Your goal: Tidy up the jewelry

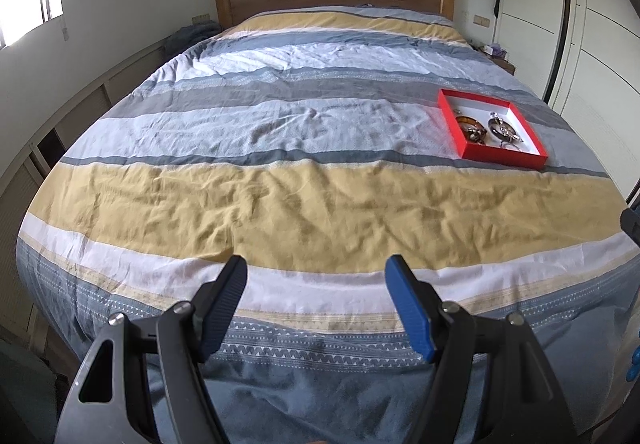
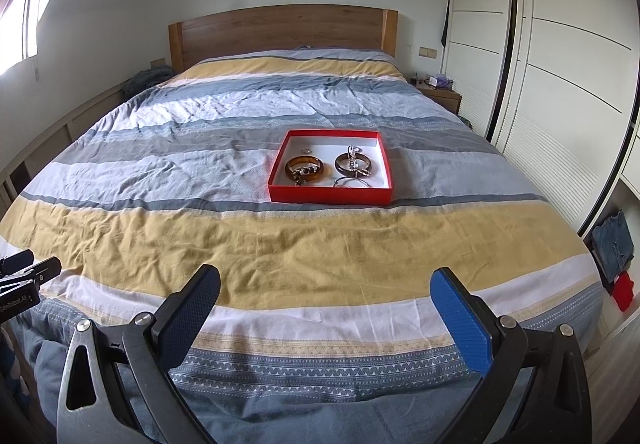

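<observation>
A red box (image 2: pixel 330 197) with a white inside lies on the striped bedspread (image 2: pixel 280 244), mid-bed. In it are an amber bangle (image 2: pixel 304 167), a dark bangle (image 2: pixel 354 162) with a silver chain across it, a thin silver ring bangle (image 2: pixel 352 182) and a small ring (image 2: pixel 306 150). The box also shows in the left wrist view (image 1: pixel 505 157), at the right. My left gripper (image 1: pixel 315 270) is open and empty over the foot of the bed. My right gripper (image 2: pixel 326 282) is open and empty, well short of the box. The left gripper's side shows in the right wrist view (image 2: pixel 24 276).
A wooden headboard (image 2: pixel 280 27) stands at the far end. A nightstand (image 2: pixel 440 91) with small items and white wardrobe doors (image 2: pixel 560 83) are on the right. Low cabinets (image 1: pixel 60 131) run along the left under a window. Folded clothes (image 2: pixel 614 244) lie at far right.
</observation>
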`<move>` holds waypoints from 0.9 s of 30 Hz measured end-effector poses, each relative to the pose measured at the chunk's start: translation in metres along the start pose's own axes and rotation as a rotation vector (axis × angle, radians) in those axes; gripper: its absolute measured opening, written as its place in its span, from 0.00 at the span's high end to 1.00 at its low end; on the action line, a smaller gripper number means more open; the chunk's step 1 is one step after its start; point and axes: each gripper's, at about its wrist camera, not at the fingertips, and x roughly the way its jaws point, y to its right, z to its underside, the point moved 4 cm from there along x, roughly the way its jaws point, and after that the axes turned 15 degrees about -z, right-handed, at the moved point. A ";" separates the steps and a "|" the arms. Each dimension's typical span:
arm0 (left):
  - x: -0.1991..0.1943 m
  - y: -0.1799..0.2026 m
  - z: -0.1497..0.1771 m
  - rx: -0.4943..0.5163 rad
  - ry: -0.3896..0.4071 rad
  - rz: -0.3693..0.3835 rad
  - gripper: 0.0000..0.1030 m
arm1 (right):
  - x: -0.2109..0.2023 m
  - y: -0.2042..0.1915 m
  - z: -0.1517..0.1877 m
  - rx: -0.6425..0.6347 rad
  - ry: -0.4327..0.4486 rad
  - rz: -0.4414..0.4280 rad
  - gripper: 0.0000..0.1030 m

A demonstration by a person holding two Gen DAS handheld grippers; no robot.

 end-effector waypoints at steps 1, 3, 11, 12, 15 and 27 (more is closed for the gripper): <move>0.001 0.001 0.000 0.006 -0.001 -0.003 0.32 | 0.002 0.001 0.000 0.004 -0.003 0.000 0.00; 0.004 0.003 0.001 0.018 -0.003 -0.010 0.32 | 0.006 0.003 0.001 0.013 -0.011 -0.001 0.00; 0.017 0.004 0.005 0.037 -0.028 -0.024 0.32 | 0.023 0.005 0.009 0.023 -0.057 -0.004 0.00; 0.018 0.004 0.005 0.039 -0.031 -0.023 0.32 | 0.025 0.004 0.010 0.021 -0.062 -0.005 0.00; 0.020 0.004 0.007 0.042 -0.034 -0.021 0.32 | 0.029 0.002 0.011 0.017 -0.076 -0.007 0.00; 0.022 0.005 0.009 0.043 -0.040 -0.018 0.32 | 0.032 0.000 0.014 0.016 -0.094 -0.010 0.00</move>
